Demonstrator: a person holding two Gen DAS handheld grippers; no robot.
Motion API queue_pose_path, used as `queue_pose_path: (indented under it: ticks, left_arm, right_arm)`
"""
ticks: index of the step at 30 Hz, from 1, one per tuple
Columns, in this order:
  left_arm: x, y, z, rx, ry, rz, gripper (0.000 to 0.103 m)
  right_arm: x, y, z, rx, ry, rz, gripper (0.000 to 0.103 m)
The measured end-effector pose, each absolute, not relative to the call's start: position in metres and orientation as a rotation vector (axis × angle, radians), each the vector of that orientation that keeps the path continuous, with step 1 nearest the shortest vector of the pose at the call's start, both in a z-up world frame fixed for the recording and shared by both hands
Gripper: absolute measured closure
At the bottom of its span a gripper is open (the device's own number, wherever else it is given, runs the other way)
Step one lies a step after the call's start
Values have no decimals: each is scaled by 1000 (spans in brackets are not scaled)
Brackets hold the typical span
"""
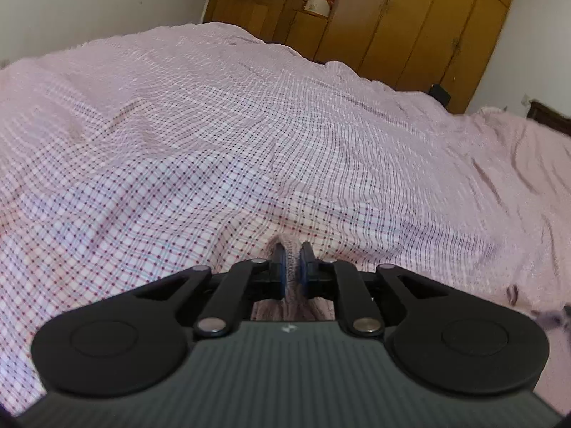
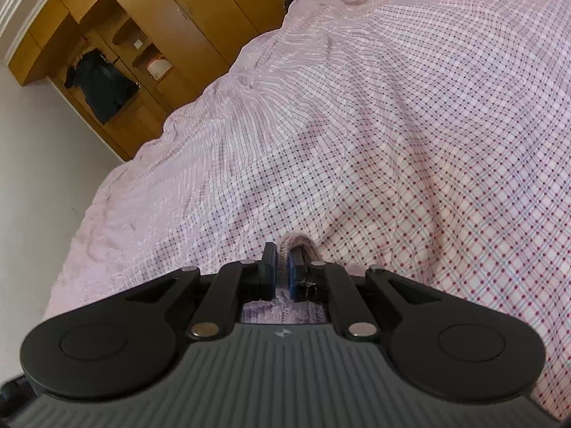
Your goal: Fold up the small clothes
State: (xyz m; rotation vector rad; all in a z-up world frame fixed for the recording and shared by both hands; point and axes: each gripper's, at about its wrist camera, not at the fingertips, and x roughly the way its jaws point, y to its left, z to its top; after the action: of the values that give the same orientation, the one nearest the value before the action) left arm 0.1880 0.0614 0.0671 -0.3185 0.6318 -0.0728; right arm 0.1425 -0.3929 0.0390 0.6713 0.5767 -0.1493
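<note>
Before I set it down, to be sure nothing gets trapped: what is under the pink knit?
Checked bedsheet shows just beyond the knit, pinched in the left claw and the right claw. Directly beneath it, the claw bodies block the view.

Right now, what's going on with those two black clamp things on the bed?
A person is folding a small garment with a hand-held gripper in each hand. The left gripper is pinched on a fold of pinkish knitted cloth, and the right gripper is pinched on the same sort of knit. Both sit low over the checked bedspread. The rest of the garment is hidden beneath the grippers, so how far the fold has got cannot be told. A wooden wardrobe stands behind the bed.
</note>
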Motion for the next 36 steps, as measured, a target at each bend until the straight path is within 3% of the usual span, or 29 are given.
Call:
queue_pose_path:
  ticks: [3,4,5,7,8,14,20,25,27,28,29,33,35,36]
  left_arm:
    - [183,70,70,-382,597,0,70]
    - [179,74,72,-390,575,34,55]
    - [175,78,74,-399,555,47,41]
    - [164,88,79,-421,528,40,34]
    - [156,93,82,-430,524,38,34]
    - [97,103,101,-548,583,102,34]
    - [38,90,72,-691,729,88,35]
    - [15,63,65,-547,669,30,39]
    - [17,58,62,-529,626,-31,59]
    - [19,57,58,-556,627,-76,87]
    - [20,58,55,-583,640,-100,90]
    - [13,57,63,-550,573,-200,94]
    - [1,48,81,-408,468,-303,94]
    - [-5,43,87,-335,462,-322,94]
  right_arm:
    - [137,-390,42,660,545,-209,96]
    - [134,-389,43,642,516,-239,86]
    - [132,-385,46,609,490,-268,61]
    - [127,-373,56,494,467,-360,26]
    - [123,-366,61,432,456,-366,24]
    - [74,-313,82,173,459,-419,20]
    - [10,-292,79,354,506,-603,18]
    - [-32,-284,43,524,513,-563,12]
    - [-30,-291,23,595,578,-557,12]
    - [-32,-292,19,615,560,-556,11]
    - [-33,-295,20,628,549,-552,11]
    - [-38,-320,26,823,447,-509,25]
    - [-49,-345,22,946,362,-558,53]
    - [-50,-359,16,1008,359,-558,58]
